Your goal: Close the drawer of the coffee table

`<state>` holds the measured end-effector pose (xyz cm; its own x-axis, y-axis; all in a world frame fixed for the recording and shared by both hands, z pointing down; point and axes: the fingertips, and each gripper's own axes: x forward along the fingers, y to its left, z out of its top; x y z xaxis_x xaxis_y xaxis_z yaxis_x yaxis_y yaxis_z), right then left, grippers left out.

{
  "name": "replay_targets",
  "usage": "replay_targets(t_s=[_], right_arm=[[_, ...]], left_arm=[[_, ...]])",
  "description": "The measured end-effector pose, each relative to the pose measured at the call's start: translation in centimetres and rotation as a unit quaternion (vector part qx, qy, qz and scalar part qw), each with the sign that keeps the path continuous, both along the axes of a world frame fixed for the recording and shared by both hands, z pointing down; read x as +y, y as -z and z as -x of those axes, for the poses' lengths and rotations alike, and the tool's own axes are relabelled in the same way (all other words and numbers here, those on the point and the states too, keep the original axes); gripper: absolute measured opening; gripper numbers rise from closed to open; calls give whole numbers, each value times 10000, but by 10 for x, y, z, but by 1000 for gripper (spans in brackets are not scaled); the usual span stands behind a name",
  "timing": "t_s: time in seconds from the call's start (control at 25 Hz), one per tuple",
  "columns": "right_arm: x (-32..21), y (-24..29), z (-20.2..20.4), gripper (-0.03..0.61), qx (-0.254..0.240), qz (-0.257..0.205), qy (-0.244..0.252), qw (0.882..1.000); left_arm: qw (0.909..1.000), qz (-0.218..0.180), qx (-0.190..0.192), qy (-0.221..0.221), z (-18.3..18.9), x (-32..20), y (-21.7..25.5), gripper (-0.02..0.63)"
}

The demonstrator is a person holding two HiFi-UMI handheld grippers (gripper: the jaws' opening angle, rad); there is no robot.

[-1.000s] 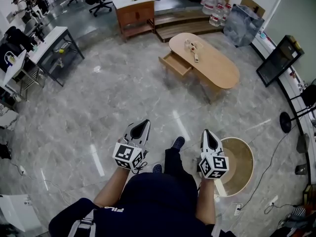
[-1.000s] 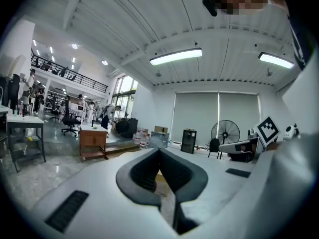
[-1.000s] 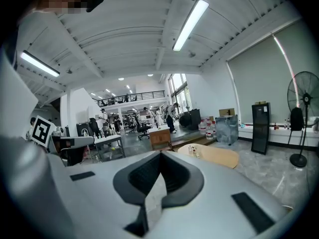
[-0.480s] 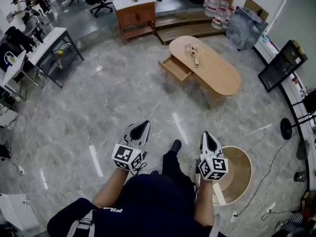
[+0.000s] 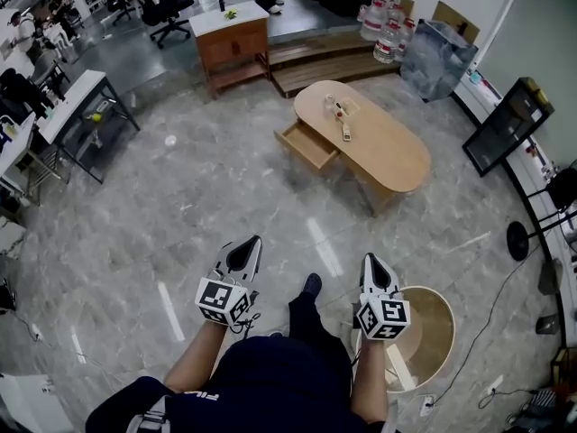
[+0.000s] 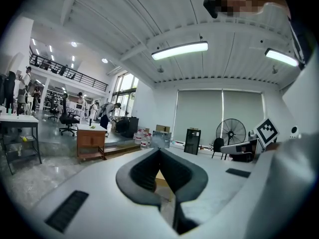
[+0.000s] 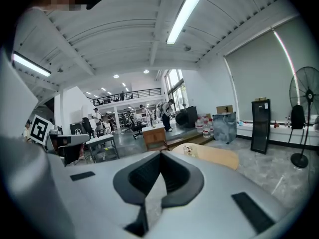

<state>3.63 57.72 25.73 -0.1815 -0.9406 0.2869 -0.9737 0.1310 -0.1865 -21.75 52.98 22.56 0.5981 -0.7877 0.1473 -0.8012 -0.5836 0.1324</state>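
Plainly, the open drawer [image 5: 306, 144] lies well off at 12 o'clock, jutting toward 7 o'clock from the long bench [image 5: 388, 147]; we judge the left hand-held gripper [image 5: 251, 242] slightly nearer than the right hand-held gripper [image 5: 370, 260]; both are pressed together, empty; only the head view shows the drawer; the right gripper view catches just the bench's top.

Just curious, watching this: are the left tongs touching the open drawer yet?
Apart. The head view shows bare floor between the left tongs and the drawer.
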Motion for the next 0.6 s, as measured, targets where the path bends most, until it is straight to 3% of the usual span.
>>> replay_targets(t_s=[0.6], right_arm=[[-143, -7, -68, 26, -289, 132, -66, 9995]], left_arm=[[9998, 109, -131, 65, -64, -144, 5, 25]])
